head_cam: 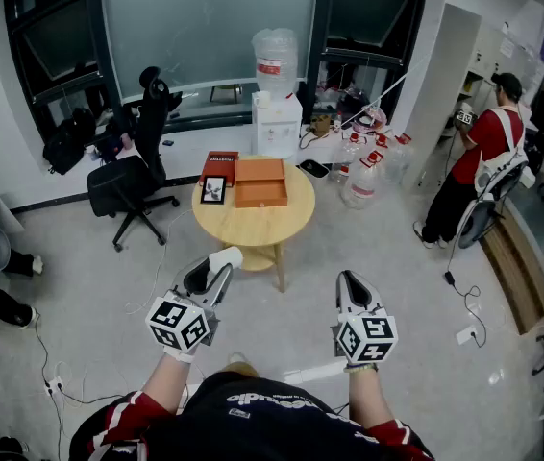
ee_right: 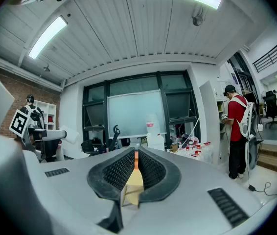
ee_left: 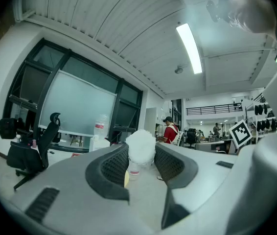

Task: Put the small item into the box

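While the left gripper (head_cam: 216,265) pinched the small white fluffy item (head_cam: 226,256) at its fingertips, jaws held apart by it, the right gripper (head_cam: 350,282) hung alongside, jaws all but together and empty; the open orange box (head_cam: 260,182) sat well ahead on the round table (head_cam: 253,227)

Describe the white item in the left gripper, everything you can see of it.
The small white item is a soft-looking, fuzzy, roundish lump, plain white all over. It sits between the tips of the left gripper, whose dark ribbed pads press it on both sides. It is held in the air, short of the round table.
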